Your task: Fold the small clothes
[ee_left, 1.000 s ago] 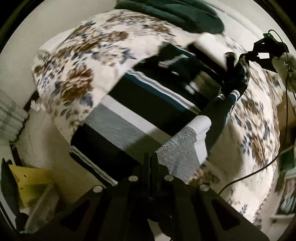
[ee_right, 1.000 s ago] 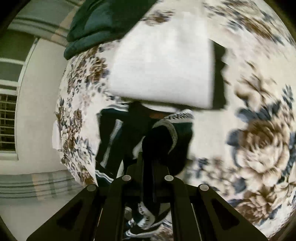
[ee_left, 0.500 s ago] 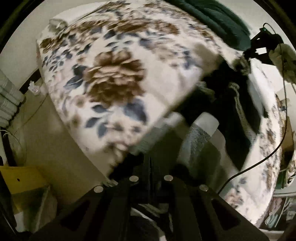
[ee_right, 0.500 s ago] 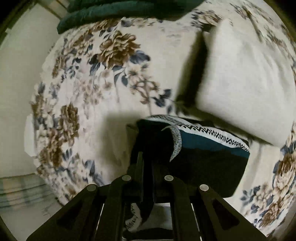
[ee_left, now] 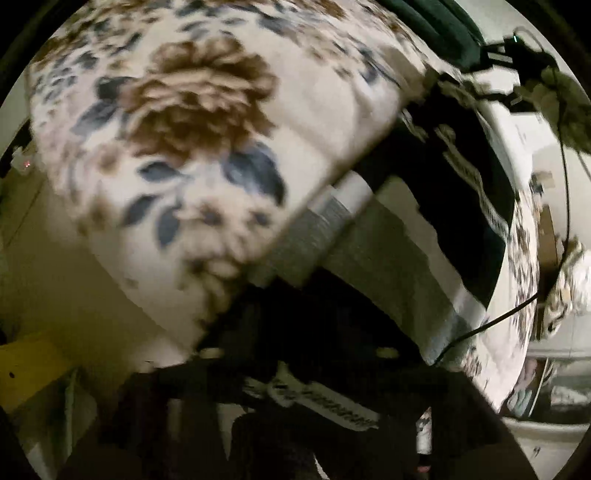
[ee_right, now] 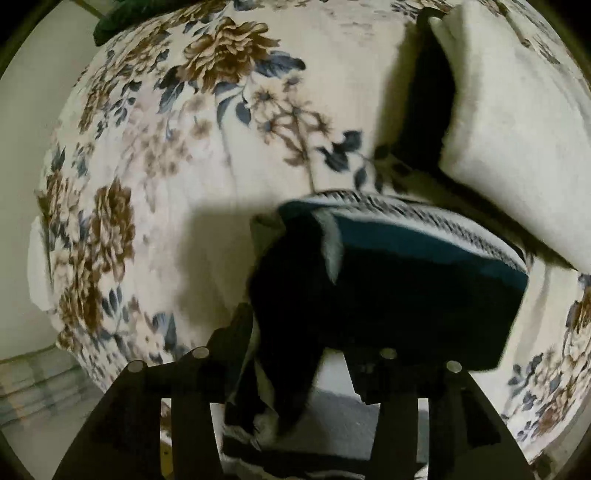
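The striped garment (ee_right: 399, 280) lies on the bed (ee_right: 177, 155), on the flowered blanket, and it already looks folded over at least once: in the right wrist view it is a compact dark block with a teal band and a white zigzag border along its far edge, and its near part hangs down between the fingers of the right gripper (ee_right: 295, 373). The jaws of this gripper stand spread, with cloth between them but not pinched as far as I can see, so I judge that the right side is letting go of the fold or has not closed on it. In the left wrist view the same garment (ee_left: 388, 251) shows its grey and white stripes and a black panel, and a patterned edge lies across the left gripper (ee_left: 295, 369); this picture is blurred and dark near the fingers, so I cannot tell if those jaws are spread or pinching the cloth. A folded white piece (ee_right: 517, 122) lies just beside the garment, touching or almost touching its far edge; it seems a finished item. A dark green cloth (ee_left: 436, 26) lies at the far end of the bed. By my judgement one fold is nearly done, and the final smoothing and perhaps another fold remain.
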